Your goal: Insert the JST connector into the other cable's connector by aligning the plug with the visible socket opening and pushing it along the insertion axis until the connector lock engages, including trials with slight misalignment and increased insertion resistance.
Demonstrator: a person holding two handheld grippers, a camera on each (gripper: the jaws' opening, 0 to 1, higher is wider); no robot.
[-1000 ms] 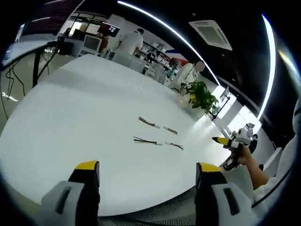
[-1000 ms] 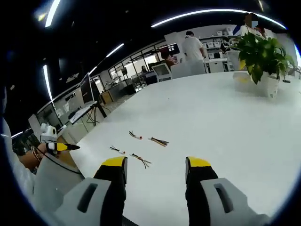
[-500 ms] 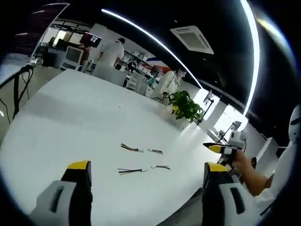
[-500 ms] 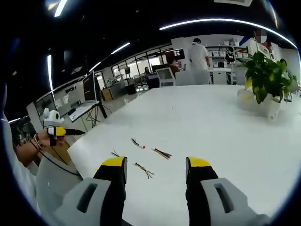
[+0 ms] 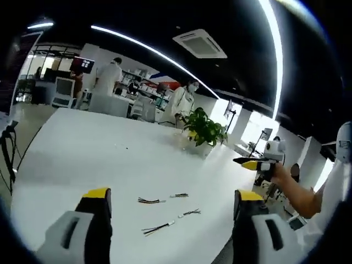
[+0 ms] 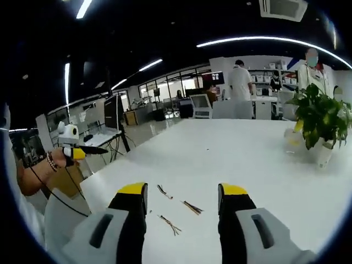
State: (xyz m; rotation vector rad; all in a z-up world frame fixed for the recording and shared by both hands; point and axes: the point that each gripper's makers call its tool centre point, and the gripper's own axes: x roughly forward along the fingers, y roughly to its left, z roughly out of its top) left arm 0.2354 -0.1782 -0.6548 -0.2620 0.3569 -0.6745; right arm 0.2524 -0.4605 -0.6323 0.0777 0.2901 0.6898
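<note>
Beyond the jaws of the left gripper (image 5: 170, 201), a potted plant (image 5: 204, 127) stands far back on the white table (image 5: 82, 154), and people stand behind it. Both the left gripper and the right gripper (image 6: 182, 192) are spread wide and hold nothing. The short cables (image 5: 159, 213) lie loose between the jaws, near the table's close edge, with bare tabletop all around them.
</note>
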